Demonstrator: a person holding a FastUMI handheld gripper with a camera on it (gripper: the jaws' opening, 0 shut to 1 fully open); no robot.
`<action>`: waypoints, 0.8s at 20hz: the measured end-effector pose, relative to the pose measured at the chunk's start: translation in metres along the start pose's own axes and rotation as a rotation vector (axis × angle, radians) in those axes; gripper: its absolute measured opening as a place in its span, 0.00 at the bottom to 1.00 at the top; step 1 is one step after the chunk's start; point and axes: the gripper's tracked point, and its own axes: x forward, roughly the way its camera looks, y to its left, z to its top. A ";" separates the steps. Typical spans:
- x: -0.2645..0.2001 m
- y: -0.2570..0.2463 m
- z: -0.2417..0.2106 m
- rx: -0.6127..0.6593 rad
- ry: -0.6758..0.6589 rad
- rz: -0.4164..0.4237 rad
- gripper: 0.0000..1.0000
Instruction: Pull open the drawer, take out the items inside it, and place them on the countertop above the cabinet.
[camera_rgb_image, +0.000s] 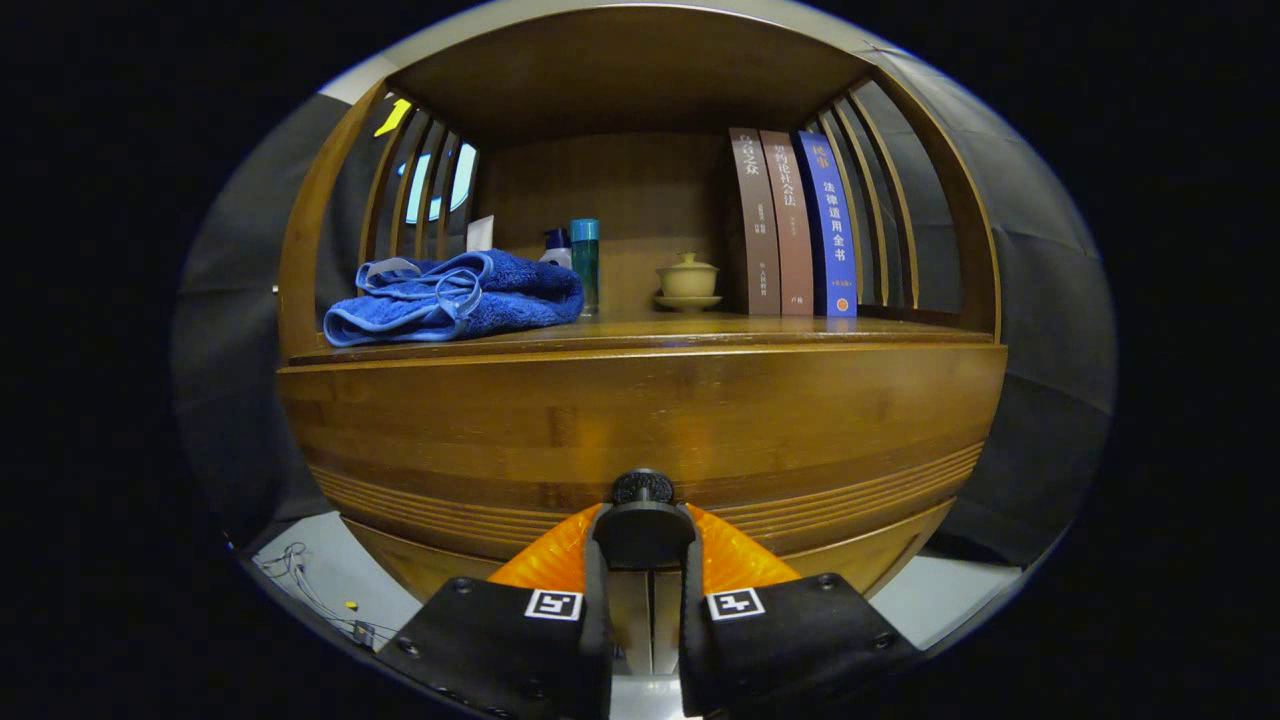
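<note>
Gripping drawer (640, 420) knob (642, 487) w/ gripper (643, 545) jaws narrow, pinched both sides, countertop (700, 330) just above.

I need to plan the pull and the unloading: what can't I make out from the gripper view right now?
- Drawer interior and its items: hidden behind the closed wooden front.
- Grip on the knob: the gripper closes around it, but finger contact is hidden by the knob's own body.
- Bottles on the countertop: partly hidden behind the blue towel.
- Cabinet base: cut off by the gripper body.
</note>
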 end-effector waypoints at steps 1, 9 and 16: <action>-0.004 0.000 0.000 0.004 0.001 0.000 0.31; -0.072 -0.002 -0.012 0.032 0.015 0.012 0.30; -0.130 -0.007 -0.022 0.060 0.032 0.025 0.30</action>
